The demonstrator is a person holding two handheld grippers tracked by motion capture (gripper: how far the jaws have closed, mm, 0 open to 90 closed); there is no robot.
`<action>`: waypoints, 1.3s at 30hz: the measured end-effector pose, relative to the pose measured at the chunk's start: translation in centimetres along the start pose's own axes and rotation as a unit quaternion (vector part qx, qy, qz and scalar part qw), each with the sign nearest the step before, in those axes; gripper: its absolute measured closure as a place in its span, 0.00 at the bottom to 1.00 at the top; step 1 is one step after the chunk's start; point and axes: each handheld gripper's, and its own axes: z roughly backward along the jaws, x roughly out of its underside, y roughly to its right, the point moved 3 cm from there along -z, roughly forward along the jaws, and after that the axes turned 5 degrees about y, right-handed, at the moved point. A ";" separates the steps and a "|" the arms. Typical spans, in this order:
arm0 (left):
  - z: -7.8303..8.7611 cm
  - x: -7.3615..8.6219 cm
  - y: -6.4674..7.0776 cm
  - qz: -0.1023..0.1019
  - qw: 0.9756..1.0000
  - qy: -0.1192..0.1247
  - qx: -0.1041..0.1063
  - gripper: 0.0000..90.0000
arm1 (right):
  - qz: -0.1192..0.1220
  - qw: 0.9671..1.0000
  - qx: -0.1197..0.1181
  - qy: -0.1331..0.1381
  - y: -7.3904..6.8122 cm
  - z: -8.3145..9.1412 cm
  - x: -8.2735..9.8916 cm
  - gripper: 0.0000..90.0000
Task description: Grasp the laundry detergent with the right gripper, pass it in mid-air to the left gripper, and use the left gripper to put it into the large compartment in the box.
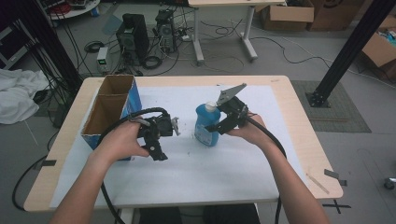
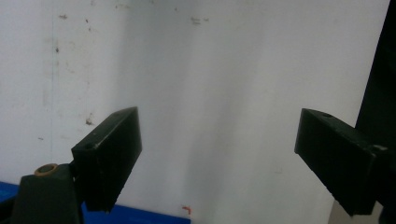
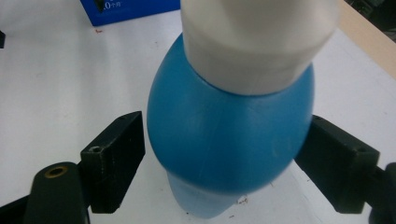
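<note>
The blue bottle point(image 3: 229, 135) stands upright on the white table sheet point(image 1: 224, 163), its shoulder squarely between the right gripper point(image 3: 219, 154)'s spread jaws, touching or nearly so, while the left gripper point(image 2: 219, 154), jaws apart and empty, hangs farther off beside the open cardboard box point(image 1: 112, 109)

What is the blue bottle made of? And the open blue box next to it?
The blue bottle looks like smooth plastic: its rounded body has a soft, even sheen, and its white cap looks like plastic too. The open box seems to be cardboard: plain brown inside, with thin flat walls and a printed blue outside.
</note>
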 end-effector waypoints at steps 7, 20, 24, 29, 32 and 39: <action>0.0 0.0 -0.1 0.000 1.000 0.002 0.000 0.17 | 0.000 1.000 0.007 0.000 -0.1 -0.7 0.1 0.24; 0.0 0.1 -0.2 0.002 1.000 0.003 0.000 0.17 | 0.002 1.000 0.027 0.008 -0.3 -1.5 0.5 0.41; 0.1 0.2 -0.2 0.003 1.000 0.003 0.000 0.17 | 0.003 0.999 0.034 0.012 -0.4 -1.5 0.5 0.42; 0.2 0.1 -0.3 0.004 1.000 0.005 -0.001 0.17 | 0.008 0.999 0.042 0.025 -0.1 -1.2 0.8 0.49; 0.2 0.1 -0.3 0.003 1.000 0.005 -0.001 0.17 | 0.011 0.999 0.038 0.025 -0.1 -1.1 0.9 0.49; 0.4 0.2 -0.4 0.006 1.000 0.007 -0.004 0.17 | 0.028 0.999 0.031 0.030 0.0 -1.0 1.0 0.51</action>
